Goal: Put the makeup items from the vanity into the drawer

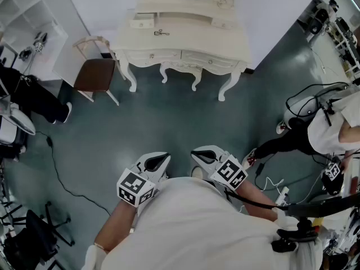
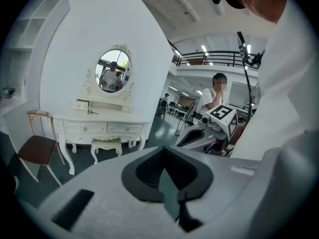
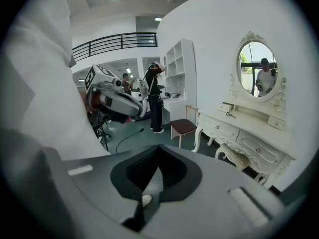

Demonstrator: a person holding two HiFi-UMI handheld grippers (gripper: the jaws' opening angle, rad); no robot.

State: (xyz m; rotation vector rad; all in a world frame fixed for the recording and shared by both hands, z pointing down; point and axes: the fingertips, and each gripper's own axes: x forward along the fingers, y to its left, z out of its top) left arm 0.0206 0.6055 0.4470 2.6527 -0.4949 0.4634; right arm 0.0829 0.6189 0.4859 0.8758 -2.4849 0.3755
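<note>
The white vanity stands against the far wall, its two front drawers closed. A small dark makeup item lies on its top beside a small white box. Both grippers are held close to the person's chest, well short of the vanity. My left gripper and right gripper are both shut and hold nothing. The left gripper view shows the left gripper with the vanity far off to the left. From the right gripper the vanity lies at the right.
A brown-seated chair stands left of the vanity, and a padded stool is tucked under it. A white shelf unit is at the far left. People stand at both sides, and cables trail across the dark floor.
</note>
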